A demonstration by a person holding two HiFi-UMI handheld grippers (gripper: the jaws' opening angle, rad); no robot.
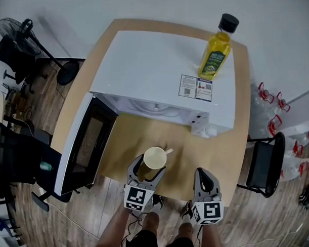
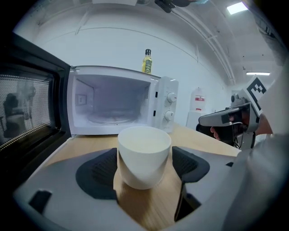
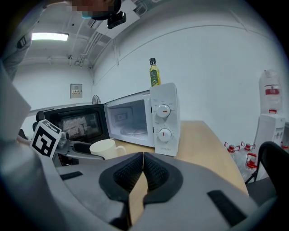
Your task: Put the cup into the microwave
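My left gripper (image 1: 147, 174) brackets the cup (image 2: 143, 155) near the tabletop's (image 1: 221, 158) front edge. Its jaws are wide apart around the cup and not squeezing it, set to clamp, I judge. My right gripper (image 3: 142, 173) sits just beside, jaws together on nothing, a spare. Beyond, the microwave's (image 1: 157, 69) door (image 1: 87, 143) hangs open to receive the cup. The left gripper view shows the bare cavity. The handle (image 1: 168, 151), hidden there, shows from the head.

Cup (image 2: 144, 155) is a smooth matte cream ceramic by the look, tabletop (image 1: 231, 148) is pale smooth wood, microwave (image 1: 152, 65) shell's white with a slight gloss.
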